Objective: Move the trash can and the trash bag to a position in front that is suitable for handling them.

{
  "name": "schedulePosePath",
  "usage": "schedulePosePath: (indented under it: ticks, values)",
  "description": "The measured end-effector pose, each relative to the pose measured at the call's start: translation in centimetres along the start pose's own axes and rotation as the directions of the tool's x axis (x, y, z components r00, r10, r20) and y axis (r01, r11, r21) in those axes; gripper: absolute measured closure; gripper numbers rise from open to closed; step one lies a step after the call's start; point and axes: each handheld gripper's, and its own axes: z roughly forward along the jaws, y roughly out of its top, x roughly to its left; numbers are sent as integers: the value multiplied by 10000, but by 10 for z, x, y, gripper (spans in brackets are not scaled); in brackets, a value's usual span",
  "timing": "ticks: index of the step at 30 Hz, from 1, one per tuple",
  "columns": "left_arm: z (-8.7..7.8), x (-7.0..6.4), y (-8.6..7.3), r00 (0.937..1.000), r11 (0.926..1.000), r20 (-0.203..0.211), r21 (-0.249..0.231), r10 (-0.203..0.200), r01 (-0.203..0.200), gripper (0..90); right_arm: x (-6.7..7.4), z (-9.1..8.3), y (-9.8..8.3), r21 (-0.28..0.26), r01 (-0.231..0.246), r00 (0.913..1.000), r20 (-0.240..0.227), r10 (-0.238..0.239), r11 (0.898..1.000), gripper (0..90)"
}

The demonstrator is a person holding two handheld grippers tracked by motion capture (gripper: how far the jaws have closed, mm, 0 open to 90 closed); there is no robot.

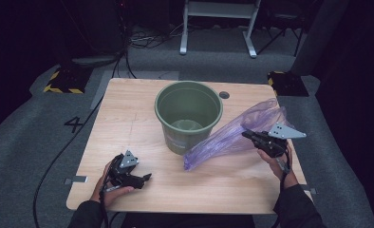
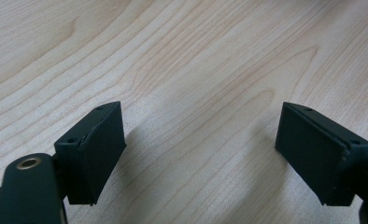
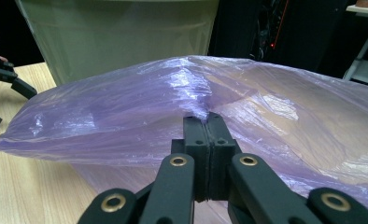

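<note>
Fingers (image 3: 218, 128) of the right gripper (image 3: 206, 122) pinch the purple bag (image 3: 126, 116).

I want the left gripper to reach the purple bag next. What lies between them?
Bare wooden table in the high view: nothing lies between the left gripper and the purple bag.

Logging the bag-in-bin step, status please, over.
Right gripper shut on purple bag, one end lifted off table. Left gripper open, empty, low over the wood. Green bin upright beside bag, nothing blocking.
</note>
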Motion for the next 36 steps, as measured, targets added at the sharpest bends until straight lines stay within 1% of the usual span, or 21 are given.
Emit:
schedulePosePath:
  ticks: [3,8,17,20,22,28,30,34,36]
  values:
    - [0,0,0,10000,10000,3,1,-1,1,153,0,-2,3,-154,-13,10000,3,13,9999,900]
    - [0,0,0,10000,10000,4,1,-1,1,153,0,-4,5,-236,7,10000,10,-6,9997,900]
    - [0,0,0,10000,10000,-2,-2,3,-3,153,-4,-11,13,-632,-5,9999,115,12,9980,900]
    - [0,0,0,10000,10000,4,-1,-6,6,152,-5,-14,15,-754,56,9997,238,-38,9971,900]
    - [0,0,0,10000,10000,4,-4,3,-3,153,-4,-15,16,-738,112,9995,311,-89,9972,900]
    - [0,0,0,10000,10000,5,-1,-8,8,153,-6,-21,21,-1056,221,9995,233,-198,9942,900]
    - [0,0,0,10000,10000,-5,2,-4,4,153,-6,-25,25,-1292,260,9994,256,-229,9913,900]
    - [0,0,0,10000,10000,-12,1,-20,20,153,-5,-27,28,-1488,311,9994,199,-285,9884,900]
    - [0,0,0,10000,10000,-11,1,-20,20,152,-4,-31,32,-1746,366,9993,133,-348,9840,900]
